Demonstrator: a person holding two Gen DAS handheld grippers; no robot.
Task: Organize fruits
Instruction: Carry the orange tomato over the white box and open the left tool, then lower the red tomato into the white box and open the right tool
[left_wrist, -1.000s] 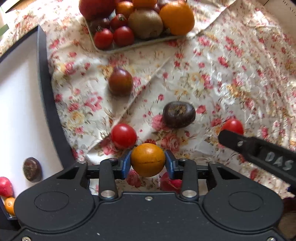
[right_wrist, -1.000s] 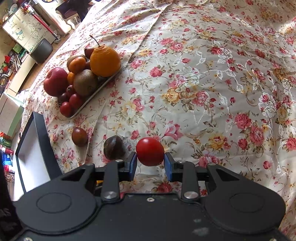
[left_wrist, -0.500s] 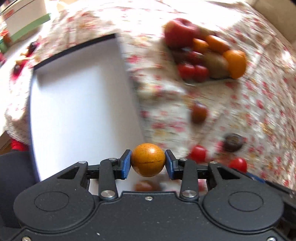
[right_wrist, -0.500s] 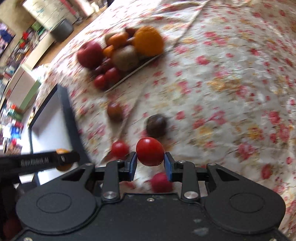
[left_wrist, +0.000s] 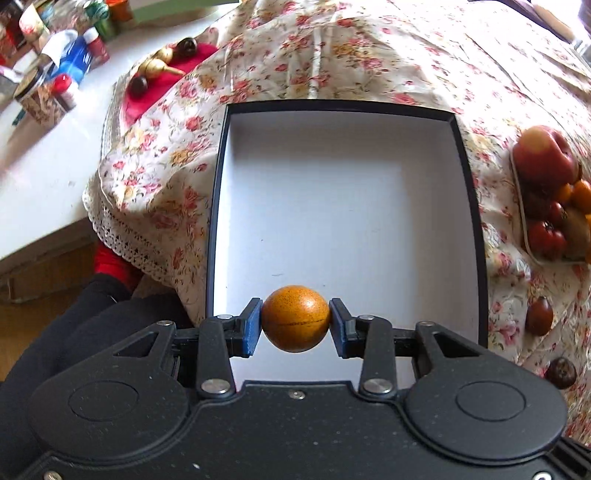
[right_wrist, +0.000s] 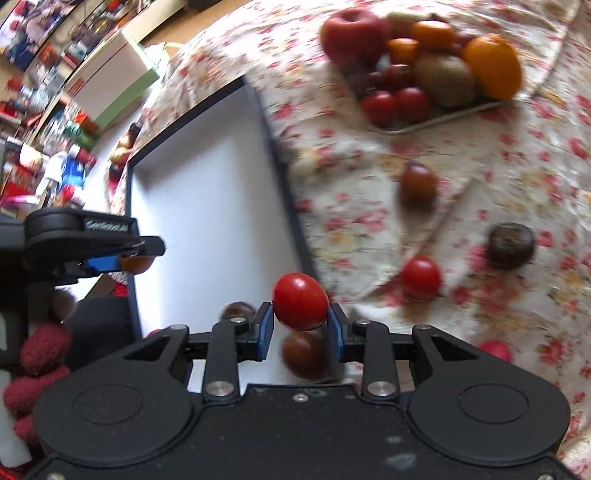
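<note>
- A second ago the left gripper (left_wrist: 295, 325) hung over the flowered cloth (left_wrist: 332, 55) among loose fruit; now the white box (left_wrist: 343, 206) with its dark rim fills its view, and the fruit tray (left_wrist: 524, 236) has slid to the 3 o'clock edge.
- The left gripper remains clamped on the orange ball-shaped fruit (left_wrist: 295, 323), both blue pads touching its sides, above the box's near end.
- The right gripper (right_wrist: 300, 326) still pinches the red tomato (right_wrist: 300, 305); it was over open cloth before, and now sits just above the box's right rim.
- In the right view the left gripper (right_wrist: 122, 254) shows at 9 o'clock, its fruit mostly hidden.
- A dark fruit (right_wrist: 306, 356) below the tomato is blurred, and I cannot tell whether it lies inside the box.
- The tray (right_wrist: 436, 123) at 1 o'clock is blurred.
</note>
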